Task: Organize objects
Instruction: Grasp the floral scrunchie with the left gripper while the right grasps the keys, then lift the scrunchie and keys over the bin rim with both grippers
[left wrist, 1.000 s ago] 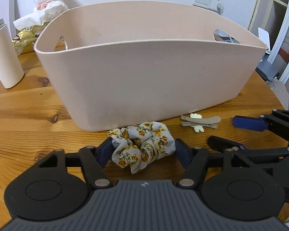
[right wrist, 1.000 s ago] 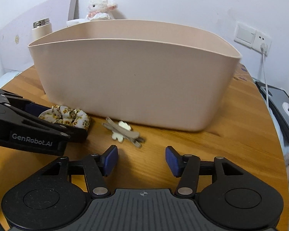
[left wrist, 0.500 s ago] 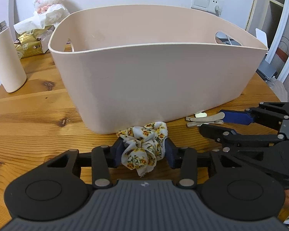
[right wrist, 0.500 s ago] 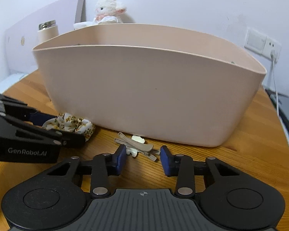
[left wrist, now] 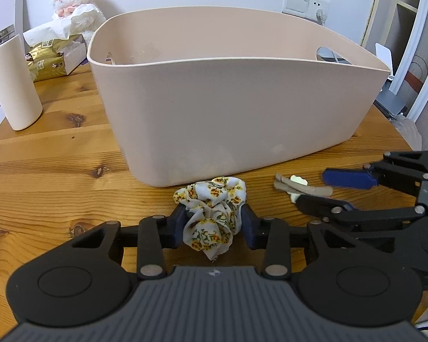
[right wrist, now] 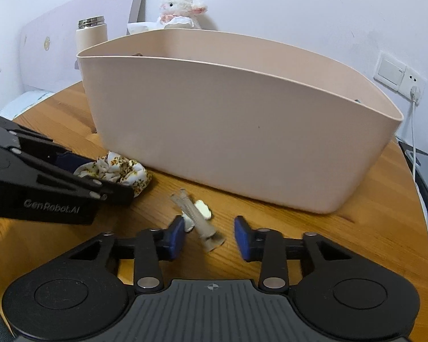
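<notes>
crumpled floral scrunchie pinched in left tool, right tool spread around beige clip

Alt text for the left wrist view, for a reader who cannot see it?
The left gripper is shut on a floral scrunchie lying on a wooden table, just before a large pink basket. To the right, the open right gripper straddles beige hair clips.

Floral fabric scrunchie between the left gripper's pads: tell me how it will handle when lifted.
The floral fabric scrunchie looks soft: it bunches between the left gripper pads, so it will probably droop. Likely light and unbreakable. A loose fold hangs below, which might drag.
</notes>
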